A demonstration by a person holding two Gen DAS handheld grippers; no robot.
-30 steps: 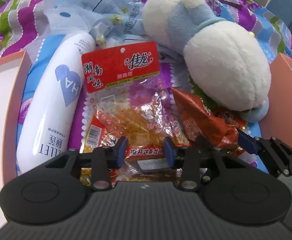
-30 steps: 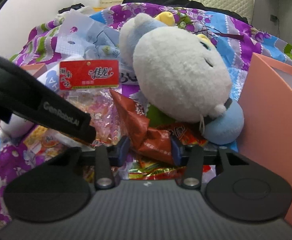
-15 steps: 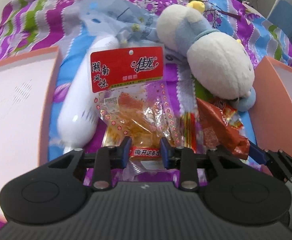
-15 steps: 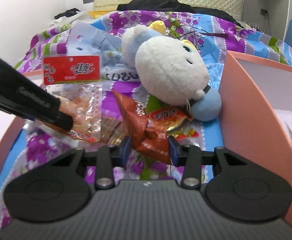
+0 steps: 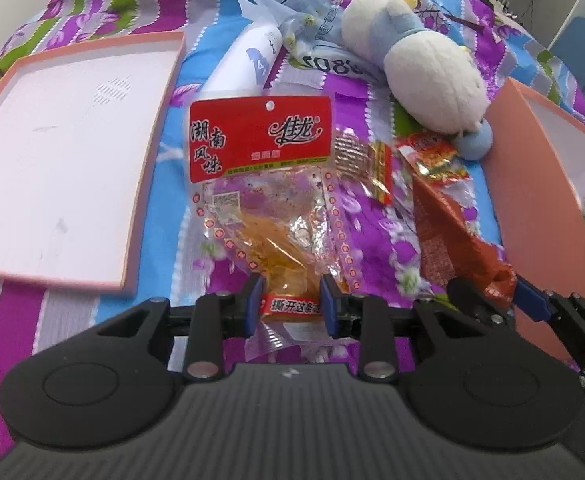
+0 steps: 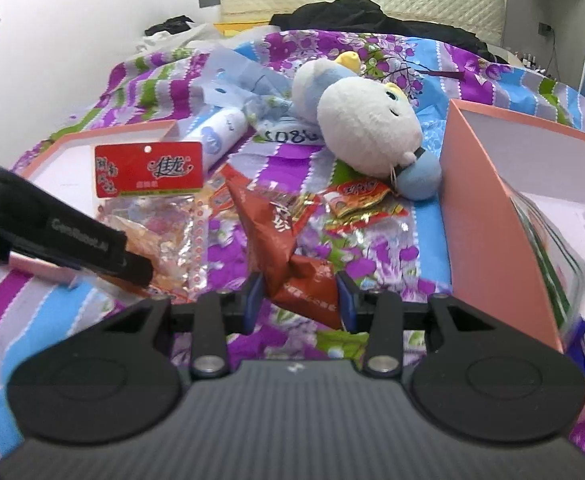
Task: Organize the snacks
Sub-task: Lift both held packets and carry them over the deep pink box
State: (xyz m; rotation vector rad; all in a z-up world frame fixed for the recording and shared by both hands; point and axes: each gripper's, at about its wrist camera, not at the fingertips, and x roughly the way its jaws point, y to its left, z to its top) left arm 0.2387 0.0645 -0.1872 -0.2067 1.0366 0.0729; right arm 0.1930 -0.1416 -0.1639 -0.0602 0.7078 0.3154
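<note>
Floral bedspread (image 5: 164,168) cluttered. My left gripper (image 5: 291,309) clamps the clear snack bag (image 5: 264,200), right gripper (image 6: 299,298) the brown packet (image 6: 288,248); I'd carry both level over the pink box (image 6: 488,248) wall.

Both grippers: matte black ribbed bodies, two round discs each, silver pivot screws, blue pads on jaws. Left gripper (image 5: 291,307) side carries white "GenRobot.AI" lettering; right gripper (image 6: 299,299) identical.
</note>
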